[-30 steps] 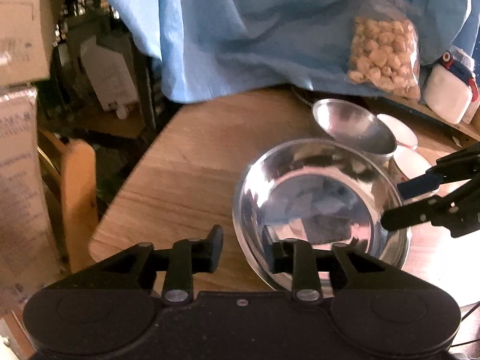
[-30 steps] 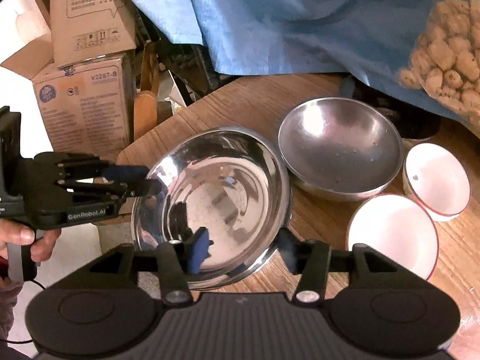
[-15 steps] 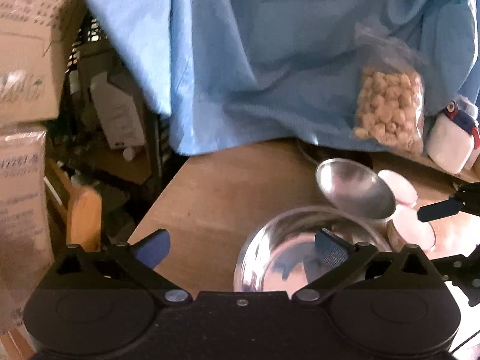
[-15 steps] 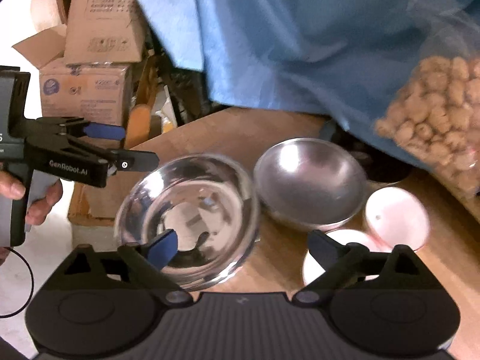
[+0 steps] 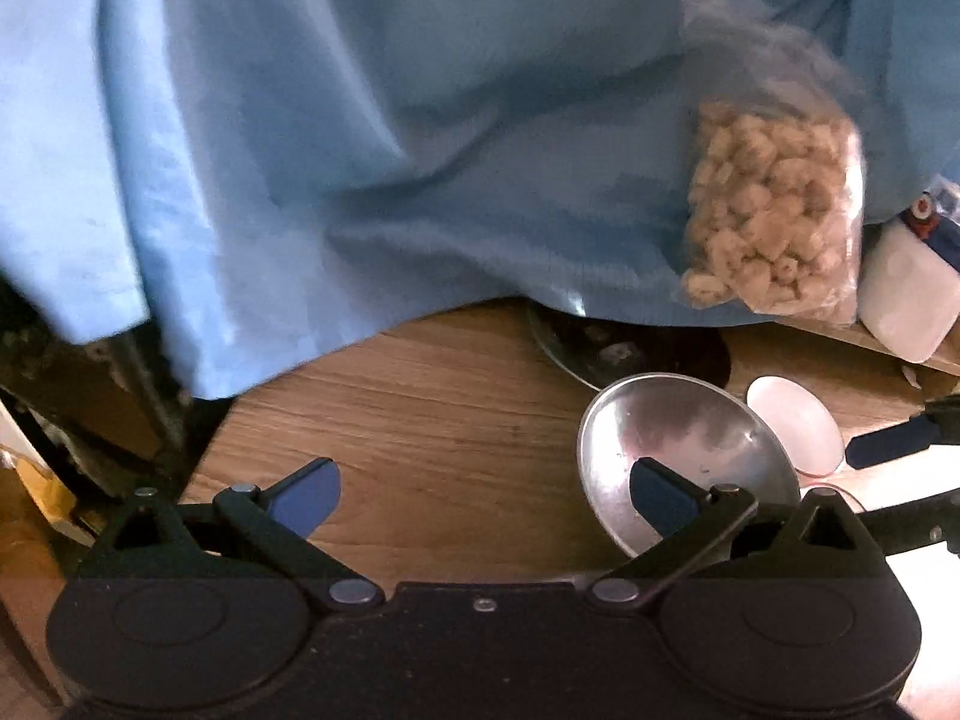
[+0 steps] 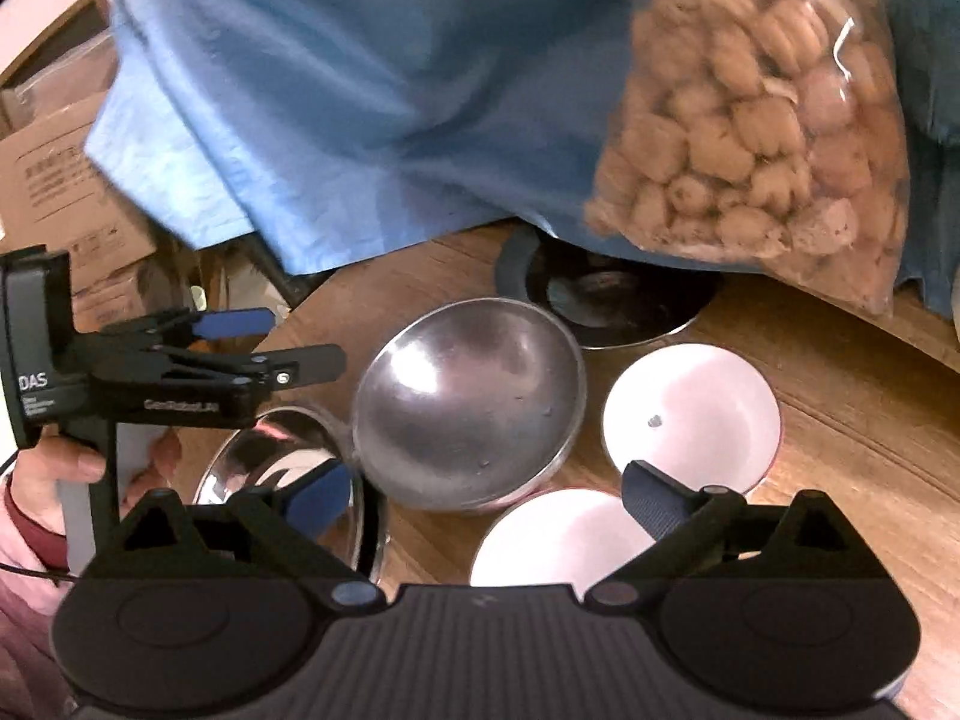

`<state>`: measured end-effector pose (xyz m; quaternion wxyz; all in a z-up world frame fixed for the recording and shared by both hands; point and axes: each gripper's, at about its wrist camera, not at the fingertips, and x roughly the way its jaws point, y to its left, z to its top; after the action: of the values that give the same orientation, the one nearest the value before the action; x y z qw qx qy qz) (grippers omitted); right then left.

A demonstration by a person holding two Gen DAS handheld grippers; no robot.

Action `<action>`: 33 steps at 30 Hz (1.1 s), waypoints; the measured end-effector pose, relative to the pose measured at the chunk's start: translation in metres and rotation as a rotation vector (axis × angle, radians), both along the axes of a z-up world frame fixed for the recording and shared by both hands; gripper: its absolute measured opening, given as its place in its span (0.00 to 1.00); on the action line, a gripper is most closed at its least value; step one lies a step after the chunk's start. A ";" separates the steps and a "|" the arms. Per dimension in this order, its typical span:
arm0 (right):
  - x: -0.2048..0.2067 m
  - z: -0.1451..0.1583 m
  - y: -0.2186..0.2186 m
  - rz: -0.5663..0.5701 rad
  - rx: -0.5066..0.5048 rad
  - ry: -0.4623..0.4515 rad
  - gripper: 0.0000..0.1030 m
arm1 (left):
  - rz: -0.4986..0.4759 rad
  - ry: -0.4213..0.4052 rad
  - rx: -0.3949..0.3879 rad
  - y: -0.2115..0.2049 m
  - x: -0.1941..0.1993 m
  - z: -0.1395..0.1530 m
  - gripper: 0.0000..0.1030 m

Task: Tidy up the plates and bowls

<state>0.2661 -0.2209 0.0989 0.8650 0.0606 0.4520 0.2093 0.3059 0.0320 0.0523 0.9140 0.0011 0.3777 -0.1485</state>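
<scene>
Left gripper (image 5: 486,495) gapes above grainy wooden table (image 5: 432,420).

Left gripper (image 5: 483,495): matte black body w/ two round housings, black linkage arms on silver pivot screws, blue pads on the fingers (image 5: 306,495). Right gripper (image 6: 486,495): same build, ribbed black top plate, small screw at centre, blue pads. In right wrist view, left gripper's side showed white "DAS" lettering plus smaller print on its black block, grey handle below, thin black cable trailing off. Hand (image 6: 90,468) on that handle; dark red cuff over pink sleeve (image 6: 24,564).
</scene>
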 end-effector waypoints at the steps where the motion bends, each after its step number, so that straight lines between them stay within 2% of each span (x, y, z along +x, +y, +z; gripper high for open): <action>1: 0.003 -0.002 -0.001 -0.002 -0.002 0.005 0.96 | -0.008 0.017 -0.008 -0.001 0.006 -0.003 0.99; 8: 0.020 -0.020 0.002 -0.007 0.013 0.054 0.86 | -0.041 0.074 -0.001 -0.018 0.022 -0.016 0.98; 10: 0.024 -0.024 0.004 -0.005 0.017 0.070 0.79 | -0.052 0.079 -0.018 -0.020 0.025 -0.018 0.96; 14: 0.032 -0.030 0.009 -0.009 0.023 0.095 0.73 | -0.061 0.105 -0.063 -0.018 0.032 -0.020 0.89; 16: 0.034 -0.032 0.010 -0.013 0.020 0.106 0.65 | -0.071 0.116 -0.080 -0.017 0.035 -0.022 0.80; 20: 0.037 -0.036 0.013 -0.022 0.011 0.112 0.58 | -0.097 0.180 -0.146 -0.015 0.043 -0.030 0.60; 21: 0.038 -0.038 0.013 -0.024 0.014 0.113 0.56 | -0.103 0.204 -0.169 -0.015 0.045 -0.033 0.47; 22: 0.039 -0.039 0.013 -0.025 0.014 0.113 0.52 | -0.105 0.232 -0.197 -0.013 0.047 -0.037 0.39; 26: 0.038 -0.040 0.009 -0.039 0.001 0.106 0.40 | -0.111 0.249 -0.238 -0.012 0.050 -0.042 0.34; 28: 0.039 -0.043 0.007 -0.050 0.004 0.109 0.32 | -0.123 0.244 -0.254 -0.014 0.050 -0.043 0.22; 30: 0.040 -0.045 0.005 -0.063 0.006 0.111 0.27 | -0.130 0.253 -0.279 -0.017 0.050 -0.043 0.15; 33: 0.039 -0.045 0.005 -0.084 0.003 0.098 0.25 | -0.115 0.222 -0.252 -0.022 0.048 -0.042 0.13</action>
<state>0.3049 -0.2164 0.0544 0.8498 0.0908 0.4904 0.1705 0.3540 0.0096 0.0101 0.8495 -0.1083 0.4541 -0.2457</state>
